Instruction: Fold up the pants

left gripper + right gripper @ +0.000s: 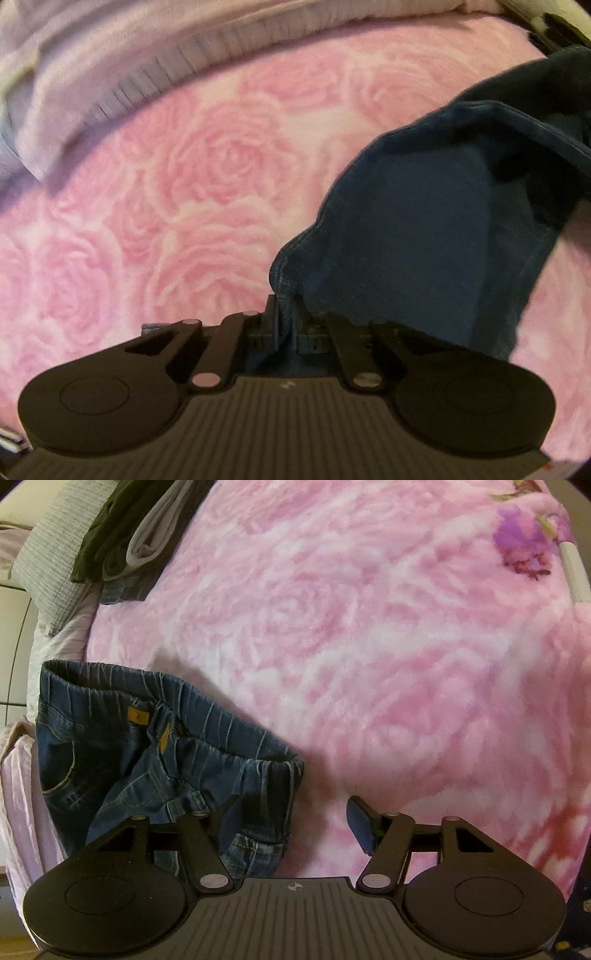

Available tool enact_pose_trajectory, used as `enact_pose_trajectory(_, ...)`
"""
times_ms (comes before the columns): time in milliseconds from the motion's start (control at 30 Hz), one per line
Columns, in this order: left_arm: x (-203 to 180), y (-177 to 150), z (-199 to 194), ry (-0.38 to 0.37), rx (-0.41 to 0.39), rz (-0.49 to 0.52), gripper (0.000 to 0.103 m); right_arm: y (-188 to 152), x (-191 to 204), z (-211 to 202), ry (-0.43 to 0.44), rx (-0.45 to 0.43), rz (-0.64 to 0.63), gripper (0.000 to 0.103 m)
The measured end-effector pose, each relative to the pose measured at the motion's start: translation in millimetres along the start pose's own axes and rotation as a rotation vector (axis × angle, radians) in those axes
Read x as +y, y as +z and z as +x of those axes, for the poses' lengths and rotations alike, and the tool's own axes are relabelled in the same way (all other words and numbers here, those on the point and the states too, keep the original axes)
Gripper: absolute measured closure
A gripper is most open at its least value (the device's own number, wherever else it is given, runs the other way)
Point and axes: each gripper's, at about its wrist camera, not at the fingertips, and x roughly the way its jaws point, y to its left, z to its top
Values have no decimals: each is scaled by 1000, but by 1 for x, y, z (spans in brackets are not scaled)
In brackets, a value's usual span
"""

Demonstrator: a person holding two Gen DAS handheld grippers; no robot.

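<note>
The left claw pinched the pants by a hem to lift it over, while the right claw gaped wide beside their waistband.

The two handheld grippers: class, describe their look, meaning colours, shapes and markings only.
The left gripper and the right gripper share one build: a matte black body with a ribbed grey centre plate, round discs at both sides, angled black link arms on silver pivot pins, and dark blue pads inside the fingers. No cables or sleeves show.

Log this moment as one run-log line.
left tongs: shut on jeans edge | right tongs: open, empty, beside waistband | surface: pink blanket
</note>
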Motion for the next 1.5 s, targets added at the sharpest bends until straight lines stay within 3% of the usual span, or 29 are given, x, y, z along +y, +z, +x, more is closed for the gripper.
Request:
enact_pose_trajectory(133, -1, -33, -87, 13, -171, -186, 100, 5, 1, -14, -20, -4, -44, 44)
enact_pose_trajectory(200, -6, -59, -134, 22, -208, -259, 100, 9, 0, -22, -30, 5, -64, 44)
enact_pose_trajectory(300, -21, -111, -184, 89, -166, -336, 100, 10, -5, -31, -25, 25, -75, 44)
enact_pose_trajectory(400, -34, -154, -191, 135, -73, -434, 99, 5, -8, -28, 19, 71, -94, 44)
enact_pose_trajectory(533, -59, -173, -183, 174, -43, -427, 99, 5, -7, -10, 114, 49, -136, 44)
enact_pose_trajectory(600, -64, -174, -182, 203, -55, -432, 99, 8, -6, 2, 96, 13, -159, 44)
enact_pose_trajectory(733, -67, -173, -182, 254, -67, -397, 99, 8, -4, 23, 152, -20, -130, 47)
enact_pose_trajectory(767, -68, -170, -183, 271, -72, -371, 99, 6, -1, 26, 184, 2, -136, 62)
enact_pose_trajectory(800, -71, -170, -186, 280, -77, -355, 99, 4, 3, 29, 165, 30, -155, 90)
enact_pose_trajectory(867, -73, -166, -197, 311, -90, -285, 99, 3, 13, 15, 194, 25, -215, 95)
enact_pose_trajectory(933, -73, -165, -213, 352, -110, -224, 98, 11, 25, -18, 282, 24, -288, 97)
enact_pose_trajectory(1067, -58, -196, -260, 423, -105, -265, 97, 45, 27, -91, 337, 33, -395, 97)
enact_pose_trajectory(1100, -60, -208, -266, 429, -91, -276, 88, 53, 21, -103, 326, 44, -410, 97)
enact_pose_trajectory(1133, -61, -222, -269, 429, -62, -318, 82, 61, 14, -112, 278, 55, -437, 96)
enact_pose_trajectory(1200, -63, -258, -270, 407, 8, -453, 58, 65, -2, -113, 181, 91, -471, 95)
enact_pose_trajectory(1267, -74, -292, -267, 401, 44, -560, 55, 65, -26, -100, 59, 124, -415, 92)
enact_pose_trajectory(1367, -83, -334, -267, 354, 44, -781, 51, 61, -58, -88, -74, 82, -330, 89)
enact_pose_trajectory(1433, -82, -357, -271, 320, 3, -953, 47, 54, -71, -83, -78, 111, -278, 85)
enact_pose_trajectory(1500, -77, -373, -271, 272, -47, -1117, 34, 46, -74, -81, -57, 130, -277, 78)
